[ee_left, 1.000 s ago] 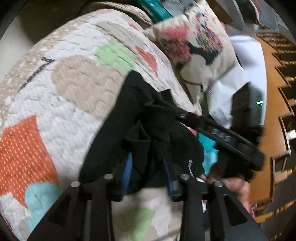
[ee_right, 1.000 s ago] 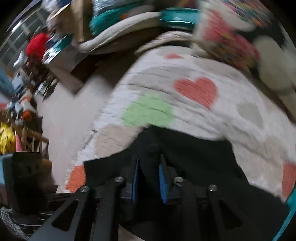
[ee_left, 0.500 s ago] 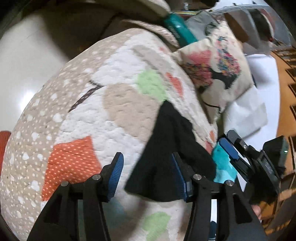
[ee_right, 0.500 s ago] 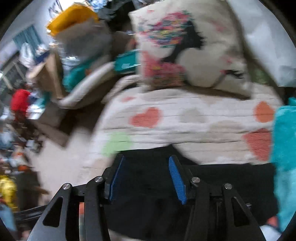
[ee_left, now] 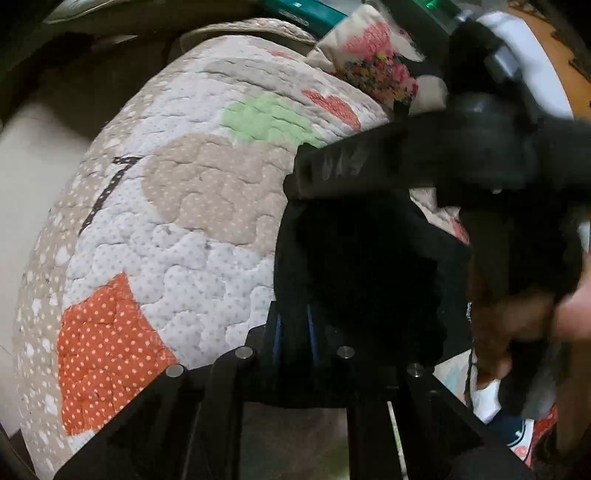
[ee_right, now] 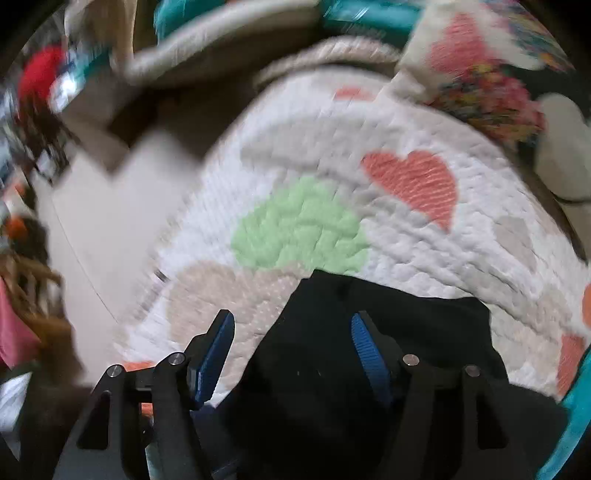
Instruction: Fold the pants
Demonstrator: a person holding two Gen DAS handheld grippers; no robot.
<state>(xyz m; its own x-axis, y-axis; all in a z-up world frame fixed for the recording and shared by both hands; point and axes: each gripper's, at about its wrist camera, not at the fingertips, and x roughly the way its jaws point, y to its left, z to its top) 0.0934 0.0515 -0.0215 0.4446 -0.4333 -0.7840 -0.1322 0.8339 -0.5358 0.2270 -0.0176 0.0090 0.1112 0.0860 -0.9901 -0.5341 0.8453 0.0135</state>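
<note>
The black pants point(ee_left: 354, 266) lie folded on a quilted blanket point(ee_left: 177, 229) with coloured hearts. In the left wrist view my left gripper point(ee_left: 293, 332) is shut on the near left edge of the pants. The right gripper's arm point(ee_left: 424, 162) crosses above the pants there, held by a hand point(ee_left: 517, 325). In the right wrist view my right gripper point(ee_right: 291, 347) is open, its blue pads point(ee_right: 364, 347) wide apart over the left end of the pants point(ee_right: 369, 354).
A floral pillow point(ee_left: 376, 55) and a teal object point(ee_left: 306, 11) lie at the blanket's far end. Pale floor point(ee_right: 110, 206) lies left of the blanket, with clutter point(ee_right: 40, 77) beyond it. A teal cloth point(ee_right: 576, 421) lies at the right edge.
My left gripper was open half a second ago and has shut on the pants' edge. My right gripper let go a second ago, stays open, and has swung over the pants.
</note>
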